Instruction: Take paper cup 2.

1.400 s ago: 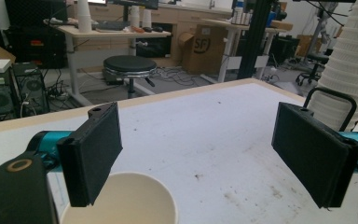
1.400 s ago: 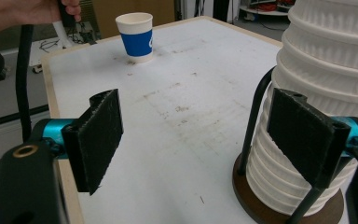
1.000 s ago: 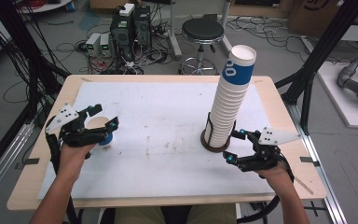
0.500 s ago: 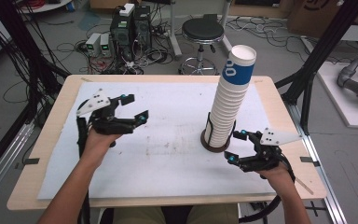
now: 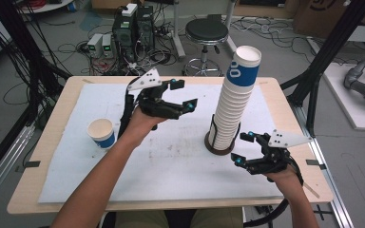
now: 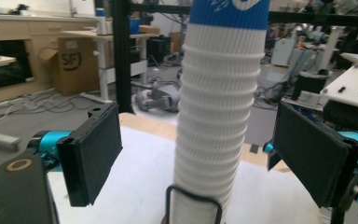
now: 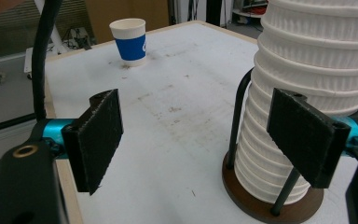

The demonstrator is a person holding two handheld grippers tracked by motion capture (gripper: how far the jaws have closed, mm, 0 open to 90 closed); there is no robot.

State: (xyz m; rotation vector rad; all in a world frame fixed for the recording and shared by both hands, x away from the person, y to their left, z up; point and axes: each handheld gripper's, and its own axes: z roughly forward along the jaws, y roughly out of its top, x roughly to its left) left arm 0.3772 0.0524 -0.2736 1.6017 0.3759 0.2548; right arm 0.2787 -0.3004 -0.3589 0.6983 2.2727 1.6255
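A tall stack of paper cups stands upright in a dark round holder right of the table's middle. The left gripper, jaws wide apart and empty, hovers just left of the stack's upper half. The right gripper, also spread open, sits low beside the holder, while a single blue-banded cup stands well apart at the left.

Overhead plus two cup-stack closeups

Right gripper with jaws apart beside the cup stack in its wire holder; single cup stands beyond.
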